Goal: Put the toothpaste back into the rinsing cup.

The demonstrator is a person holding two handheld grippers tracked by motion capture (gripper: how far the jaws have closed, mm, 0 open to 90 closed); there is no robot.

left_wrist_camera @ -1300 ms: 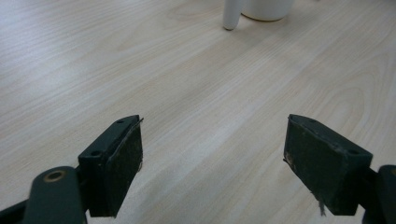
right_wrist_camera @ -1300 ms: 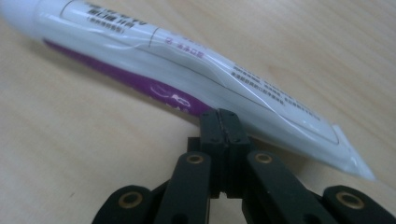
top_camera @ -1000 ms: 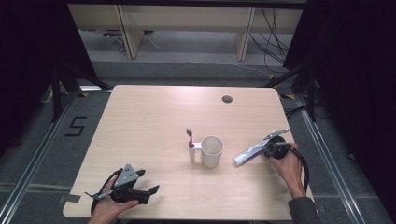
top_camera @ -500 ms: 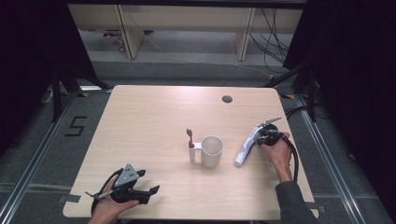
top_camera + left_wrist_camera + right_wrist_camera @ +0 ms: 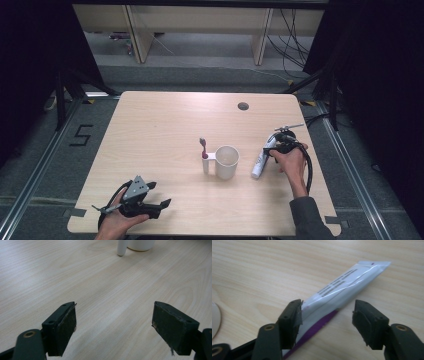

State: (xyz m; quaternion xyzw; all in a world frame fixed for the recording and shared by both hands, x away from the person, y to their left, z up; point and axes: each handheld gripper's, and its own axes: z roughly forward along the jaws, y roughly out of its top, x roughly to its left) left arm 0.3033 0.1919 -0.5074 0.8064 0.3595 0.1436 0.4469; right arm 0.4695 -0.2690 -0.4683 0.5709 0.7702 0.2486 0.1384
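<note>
A white toothpaste tube [image 5: 259,162] with a purple stripe lies flat on the wooden table, right of a white cup [image 5: 227,161]. My right gripper [image 5: 273,149] sits at the tube's far end. In the right gripper view the tube [image 5: 347,287] lies between the jaws of that gripper [image 5: 328,308], which have just been opening; the right pad stands clear of it. A pink-headed toothbrush [image 5: 203,148] stands in a white holder [image 5: 205,164] beside the cup. My left gripper [image 5: 161,194] rests open near the front left edge, with nothing between its jaws [image 5: 113,312].
A round cable hole [image 5: 243,106] sits in the table's far right part. In the left gripper view the cup's base [image 5: 140,243] and the holder's post [image 5: 121,247] stand far ahead. Dark floor with a painted "5" [image 5: 81,135] lies left of the table.
The right hand moved toward the far side and slightly left, swinging the tube more lengthwise. Its jaws, shut on the tube before, now stand apart. The left hand stayed put.
</note>
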